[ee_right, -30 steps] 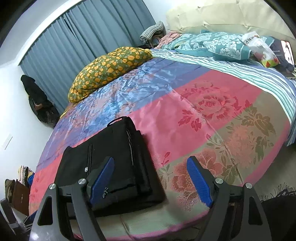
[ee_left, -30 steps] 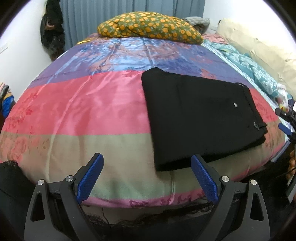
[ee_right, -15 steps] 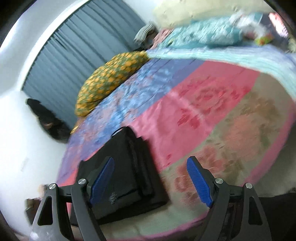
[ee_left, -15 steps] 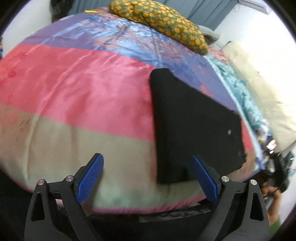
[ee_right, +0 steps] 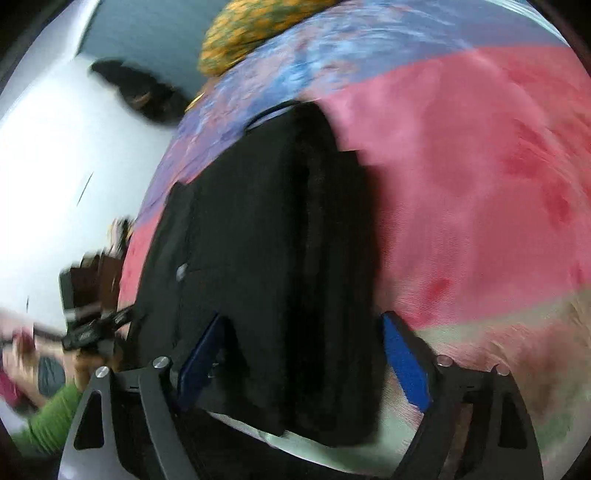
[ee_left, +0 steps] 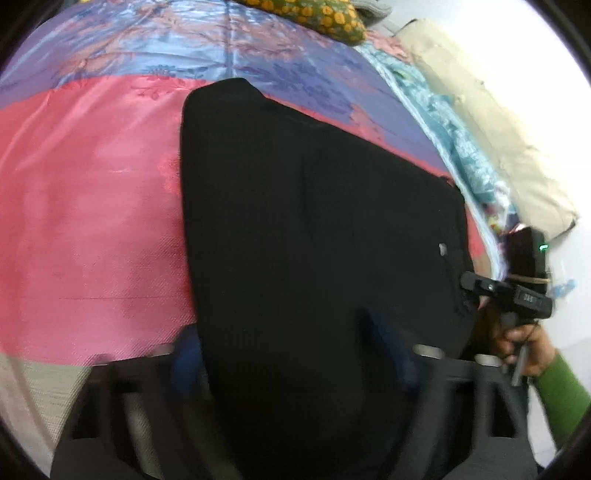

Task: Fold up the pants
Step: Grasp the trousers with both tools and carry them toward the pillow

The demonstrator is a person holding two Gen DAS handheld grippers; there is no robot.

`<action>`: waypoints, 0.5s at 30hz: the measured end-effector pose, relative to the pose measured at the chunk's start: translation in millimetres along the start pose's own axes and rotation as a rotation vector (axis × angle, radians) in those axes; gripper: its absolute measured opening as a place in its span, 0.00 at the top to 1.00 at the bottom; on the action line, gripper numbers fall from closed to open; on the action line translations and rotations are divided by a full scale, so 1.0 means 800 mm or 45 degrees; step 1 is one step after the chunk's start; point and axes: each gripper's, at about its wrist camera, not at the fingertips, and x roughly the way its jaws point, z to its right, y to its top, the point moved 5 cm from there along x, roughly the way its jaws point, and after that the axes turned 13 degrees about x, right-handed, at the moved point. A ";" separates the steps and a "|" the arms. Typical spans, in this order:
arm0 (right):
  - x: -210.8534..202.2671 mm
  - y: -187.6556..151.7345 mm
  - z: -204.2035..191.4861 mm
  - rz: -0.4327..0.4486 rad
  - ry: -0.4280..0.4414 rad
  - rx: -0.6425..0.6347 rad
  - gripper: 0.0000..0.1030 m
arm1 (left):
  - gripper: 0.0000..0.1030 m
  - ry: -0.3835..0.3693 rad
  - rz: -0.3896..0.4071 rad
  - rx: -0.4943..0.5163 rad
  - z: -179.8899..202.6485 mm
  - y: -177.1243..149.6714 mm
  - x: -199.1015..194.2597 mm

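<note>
The black pants (ee_left: 314, 221) lie folded in a thick rectangle on the striped satin bedspread (ee_left: 92, 206). My left gripper (ee_left: 291, 354) is open, with its blue-padded jaws on either side of the near edge of the pants, partly hidden and blurred. In the right wrist view the pants (ee_right: 266, 236) show their waistband end with a small button. My right gripper (ee_right: 303, 358) is open, its jaws straddling that near edge. The right gripper also shows in the left wrist view (ee_left: 517, 295), held in a hand with a green sleeve.
An orange-dotted green pillow (ee_left: 314, 14) lies at the far side of the bed. A teal floral quilt (ee_left: 454, 147) and a cream headboard (ee_left: 498, 129) run along the right. A white wall (ee_right: 74, 147) and a dark hanging garment (ee_right: 144, 92) stand beyond the bed.
Both grippers have moved forward and down onto the pants, from hovering at the bed's edge to straddling the fabric's near edges. Both stay open. The views are now blurred.
</note>
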 end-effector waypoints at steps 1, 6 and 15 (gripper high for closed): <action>0.004 -0.002 -0.006 -0.015 -0.018 -0.027 0.41 | 0.49 0.035 0.002 0.005 0.003 0.002 -0.001; -0.016 -0.004 -0.043 0.056 0.004 -0.089 0.63 | 0.79 0.056 0.075 0.032 0.021 0.024 -0.039; -0.062 0.097 -0.166 0.291 0.202 -0.195 0.65 | 0.79 0.056 0.406 0.114 -0.003 0.178 -0.146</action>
